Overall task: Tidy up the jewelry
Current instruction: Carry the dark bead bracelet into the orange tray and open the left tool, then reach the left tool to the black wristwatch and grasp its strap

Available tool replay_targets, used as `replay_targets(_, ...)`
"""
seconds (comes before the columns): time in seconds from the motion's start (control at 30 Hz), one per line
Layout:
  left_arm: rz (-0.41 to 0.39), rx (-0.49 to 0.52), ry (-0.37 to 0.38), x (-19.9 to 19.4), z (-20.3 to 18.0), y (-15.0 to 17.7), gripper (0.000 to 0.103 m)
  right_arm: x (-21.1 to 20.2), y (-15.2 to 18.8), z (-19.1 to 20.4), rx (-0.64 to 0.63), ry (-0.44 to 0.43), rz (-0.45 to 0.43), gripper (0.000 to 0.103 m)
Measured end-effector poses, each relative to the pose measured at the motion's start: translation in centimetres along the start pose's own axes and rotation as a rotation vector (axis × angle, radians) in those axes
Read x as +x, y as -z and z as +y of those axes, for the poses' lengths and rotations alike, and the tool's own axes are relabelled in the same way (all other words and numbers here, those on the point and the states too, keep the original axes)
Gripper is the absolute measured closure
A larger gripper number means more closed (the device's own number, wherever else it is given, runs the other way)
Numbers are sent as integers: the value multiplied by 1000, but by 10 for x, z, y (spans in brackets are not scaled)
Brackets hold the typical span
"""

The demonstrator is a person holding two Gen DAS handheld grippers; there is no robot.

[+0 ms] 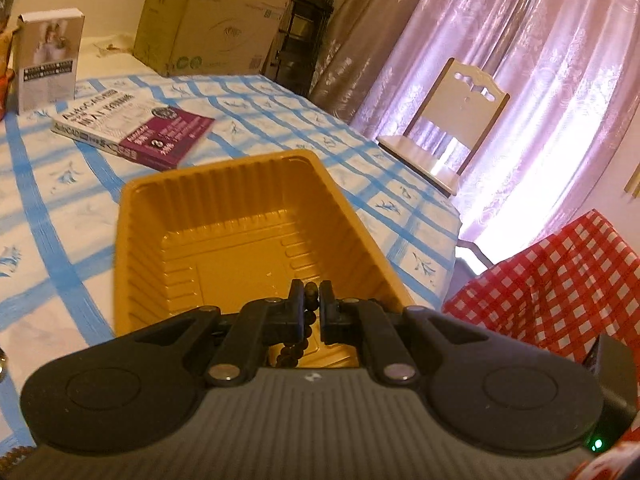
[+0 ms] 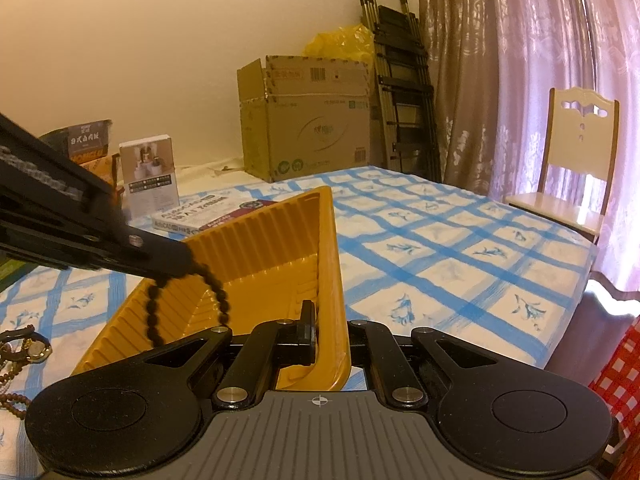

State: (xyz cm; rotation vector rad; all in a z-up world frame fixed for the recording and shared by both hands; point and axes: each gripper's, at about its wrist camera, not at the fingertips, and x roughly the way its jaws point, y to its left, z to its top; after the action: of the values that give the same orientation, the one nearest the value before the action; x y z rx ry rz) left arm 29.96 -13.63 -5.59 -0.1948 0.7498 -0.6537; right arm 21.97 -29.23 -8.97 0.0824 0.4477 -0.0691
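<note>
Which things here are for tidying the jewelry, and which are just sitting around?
For the job:
- dark bead bracelet, held by the left gripper
- gold tray, its wall pinched by the right gripper
- other jewelry on the tablecloth

Just lying about:
- book
- cardboard box
- small white box
- chair
- ladder

Glossy ribbed plastic tray [image 1: 224,216], matt dark-beaded bracelet [image 2: 188,300]

The dark wooden bead bracelet [image 2: 188,300] hangs inside the ribbed yellow plastic tray [image 2: 280,240] on the blue-checked tablecloth [image 2: 440,248], with the white-and-purple AutoCAD book [image 2: 200,218] behind the tray.
</note>
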Motion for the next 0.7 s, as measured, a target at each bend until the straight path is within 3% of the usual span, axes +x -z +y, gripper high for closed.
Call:
replay_targets(0.2, -16, -37, -23, -1, 1, -3, 90, -1, 0, -1, -1, 0, 3, 98)
replay_targets(0.3, -43, -63, -71, -19, 7, -3, 88, -1, 0, -1, -2, -2, 8, 98)
replay_targets(0.57, -112, -131, -335, -114, 47, 27, 84, -4, 1, -1, -10, -11, 15, 97)
replay_targets(0.7, -111, -140, -454, -149, 69, 49, 83, -2, -1, 0, -25, -16, 13, 97)
